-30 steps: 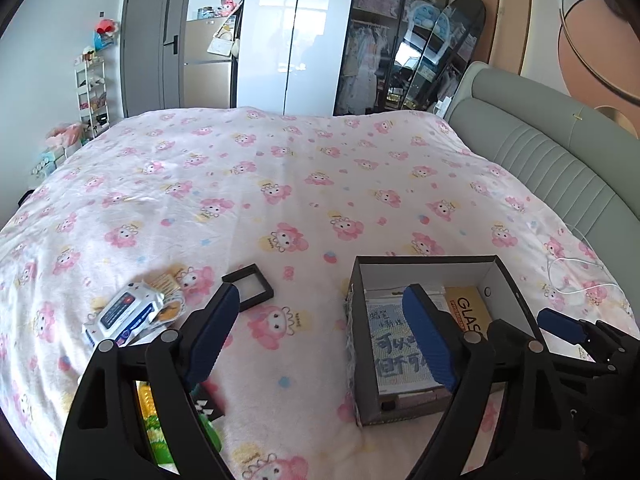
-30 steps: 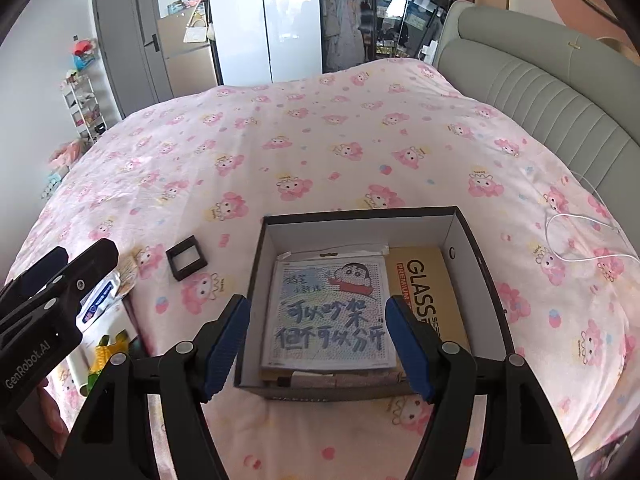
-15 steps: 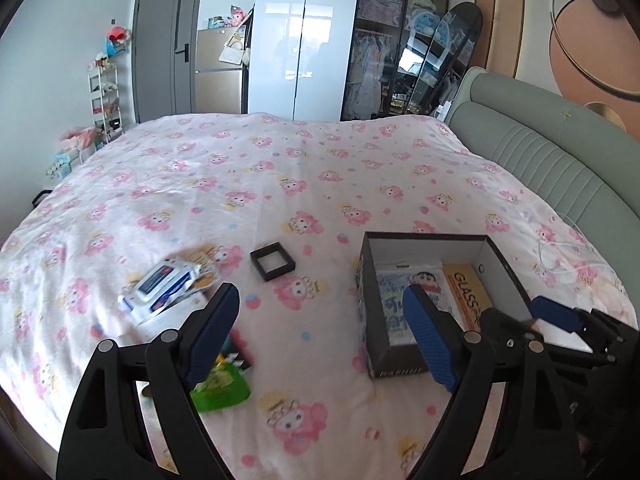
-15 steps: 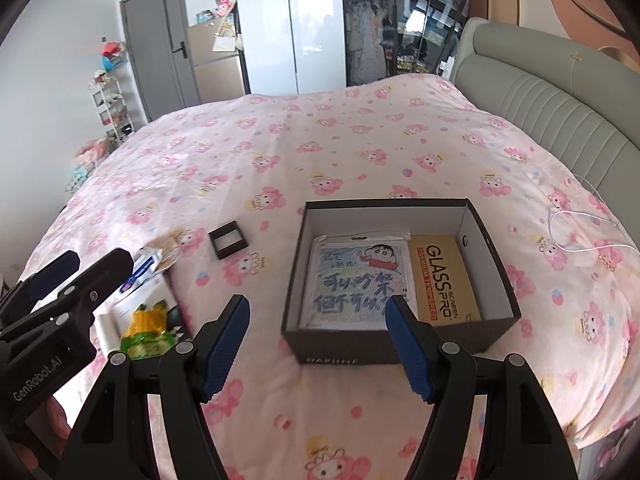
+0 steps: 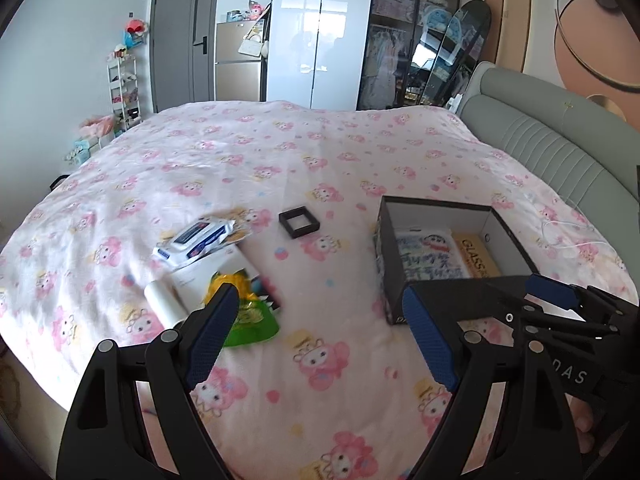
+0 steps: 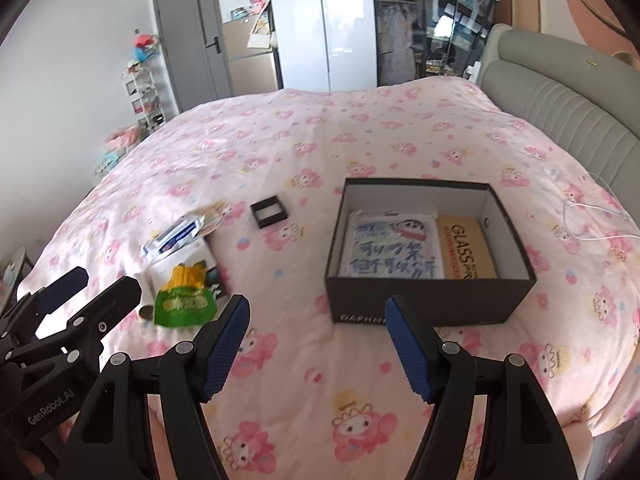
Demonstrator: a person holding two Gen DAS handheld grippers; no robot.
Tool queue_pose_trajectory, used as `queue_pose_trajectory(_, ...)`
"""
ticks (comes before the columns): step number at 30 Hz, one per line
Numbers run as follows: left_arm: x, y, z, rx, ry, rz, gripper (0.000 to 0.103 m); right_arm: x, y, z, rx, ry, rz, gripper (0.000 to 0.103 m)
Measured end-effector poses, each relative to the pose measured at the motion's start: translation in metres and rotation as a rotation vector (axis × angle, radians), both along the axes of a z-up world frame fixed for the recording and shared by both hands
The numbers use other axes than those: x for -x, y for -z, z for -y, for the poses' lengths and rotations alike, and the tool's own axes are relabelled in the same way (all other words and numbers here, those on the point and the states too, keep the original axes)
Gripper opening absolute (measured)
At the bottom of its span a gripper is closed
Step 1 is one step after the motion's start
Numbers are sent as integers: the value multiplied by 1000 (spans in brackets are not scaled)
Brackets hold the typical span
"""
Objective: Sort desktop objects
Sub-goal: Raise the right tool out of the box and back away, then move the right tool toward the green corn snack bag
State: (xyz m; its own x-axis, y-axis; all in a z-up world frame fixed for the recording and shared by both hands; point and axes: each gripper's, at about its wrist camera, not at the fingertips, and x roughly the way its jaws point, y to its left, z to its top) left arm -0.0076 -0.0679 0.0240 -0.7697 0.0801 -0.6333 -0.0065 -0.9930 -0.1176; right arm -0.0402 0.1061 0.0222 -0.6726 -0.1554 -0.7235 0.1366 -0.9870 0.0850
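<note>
On the pink bedspread stands a black open box (image 6: 432, 300) (image 5: 384, 248) that holds a cartoon picture pack (image 6: 390, 250) and a yellow glass-protector box (image 6: 466, 246). To its left lie a small black square frame (image 6: 269, 211) (image 5: 299, 223), a wet-wipes pack (image 5: 196, 238) (image 6: 174, 238), a white booklet (image 5: 204, 272), a green snack bag (image 6: 184, 294) (image 5: 250, 314) and a white roll (image 5: 162, 304). My left gripper (image 5: 320, 308) hangs open above the bed's near edge, between the snack bag and the box. My right gripper (image 6: 318, 316) is open too, nothing between its fingers, in front of the box's near left corner.
A grey padded headboard (image 6: 560, 120) runs along the right, with a white cable (image 6: 592, 220) on the bedspread beside it. Wardrobes (image 5: 320, 40), a grey door (image 5: 180, 40) and a small shelf rack (image 5: 122, 88) stand beyond the bed's far side.
Both grippers have drawn back toward the bed's near edge, so the box and loose items look smaller and farther off. More of the snack bag, booklet and roll shows. Neither gripper's opening changed.
</note>
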Motion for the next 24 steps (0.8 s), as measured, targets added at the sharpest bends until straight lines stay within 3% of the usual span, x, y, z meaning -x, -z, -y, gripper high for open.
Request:
queue_pose_trajectory(10,-11,24,32,-34,-68,34,85,-2,21,39,4,-126,24,68)
queue_pose_trajectory(20,8,86,90,-113,-204,141,82,27,74,87,-45,-258,120,68)
queue_pose_trajectory(24,23,110,119,-162,-263,169,74,43,94,106,-73,-299,152,64)
